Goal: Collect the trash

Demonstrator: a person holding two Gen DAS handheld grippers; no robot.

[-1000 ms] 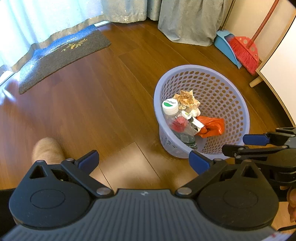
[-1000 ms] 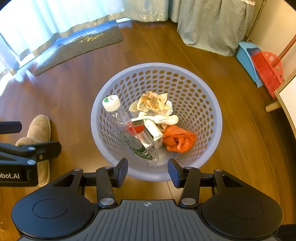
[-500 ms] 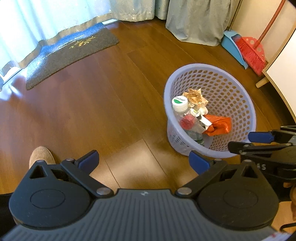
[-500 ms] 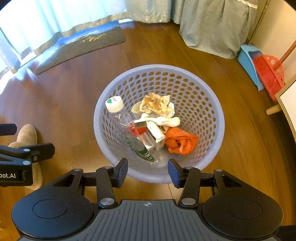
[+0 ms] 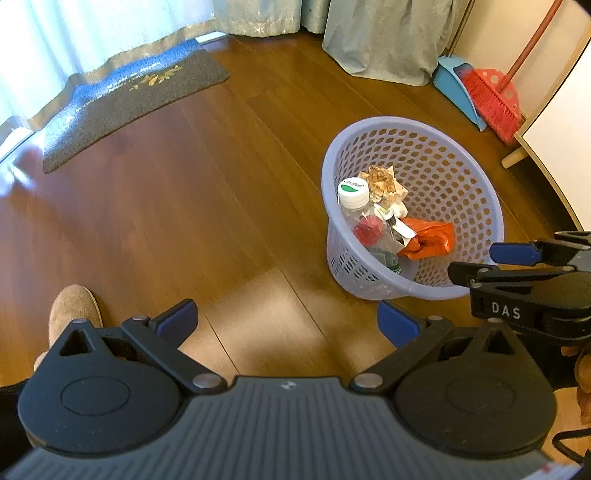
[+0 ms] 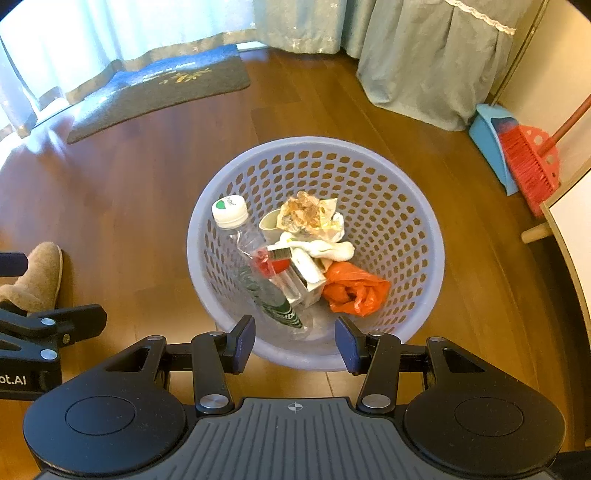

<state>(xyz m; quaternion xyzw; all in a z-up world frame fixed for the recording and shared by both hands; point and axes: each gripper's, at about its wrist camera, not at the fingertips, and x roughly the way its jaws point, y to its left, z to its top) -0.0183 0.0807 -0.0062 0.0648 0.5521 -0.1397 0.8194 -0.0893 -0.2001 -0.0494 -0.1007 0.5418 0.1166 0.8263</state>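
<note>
Trash sits gathered in the lavender perforated basket (image 6: 413, 236), which fills the middle of my right wrist view and stands on the wooden floor (image 5: 192, 206). Inside it I can pick out a clear plastic bottle (image 6: 258, 258) with a white cap pointing to the upper left, a crumpled brownish paper wad (image 6: 306, 214) above centre, a white crumpled scrap (image 6: 328, 251), a small carton (image 6: 306, 269) lying against the bottle, and an orange plastic bag (image 6: 354, 288) at the lower right of the heap. My right gripper (image 6: 295, 341) hangs over the near rim at the bottom of that frame, its blue-padded jaws parted with nothing between them (only the basket rim shows through the gap). In the left wrist view the left gripper (image 5: 288, 321) has its jaws spread wide and empty over bare floorboards, with the basket off to the right of centre. The right gripper shows there too, at the right edge just beside the basket. A tan slipper (image 5: 74, 306) rests at the lower left of that frame. Farther back, a dark doormat (image 5: 133, 107) lies at the upper left beneath pale curtains (image 5: 96, 33), and a red broom (image 5: 491, 99) leans with a blue dustpan (image 5: 454, 88) at the upper right.
</note>
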